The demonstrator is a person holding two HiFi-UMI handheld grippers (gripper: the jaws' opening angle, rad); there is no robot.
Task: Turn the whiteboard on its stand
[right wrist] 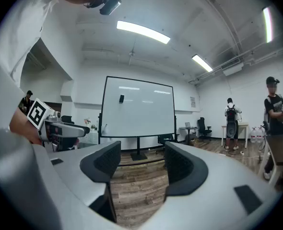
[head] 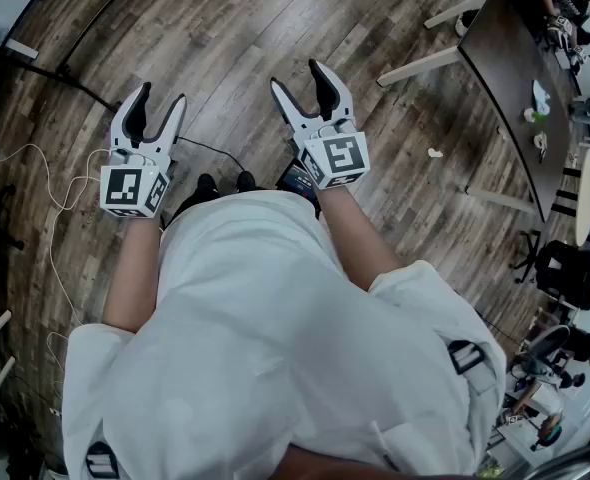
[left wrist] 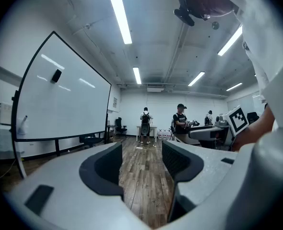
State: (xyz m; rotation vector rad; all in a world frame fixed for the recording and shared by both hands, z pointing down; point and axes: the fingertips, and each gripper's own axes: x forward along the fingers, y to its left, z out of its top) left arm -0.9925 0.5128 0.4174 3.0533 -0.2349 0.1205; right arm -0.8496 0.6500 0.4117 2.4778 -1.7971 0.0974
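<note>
Most of what I am seeing is dark wood-plank floor [head: 225, 38], running the length of the room. Standing on it is the whiteboard [right wrist: 139, 107], a large blank panel in a black frame, sitting upright on its stand [right wrist: 138, 153]. It is facing the right gripper view head-on from well across the floor, and it is showing at a slant on the left of the left gripper view. A long dark table [head: 515, 68] is lining the person's right side, and a few people [left wrist: 145, 123] are standing at the far end of the room. The person in the white top [head: 275, 348] is holding both tools out in front over the floor, well apart from the board. The left gripper [head: 162, 96] is keeping its jaws spread wide, with only bare floor showing between them. The right gripper [head: 297, 76] is gaping too and gripping nothing, the foot of the stand showing far off in its gap. One small dark object [right wrist: 121, 98] is sitting on the board's upper part; I cannot tell what it is.
</note>
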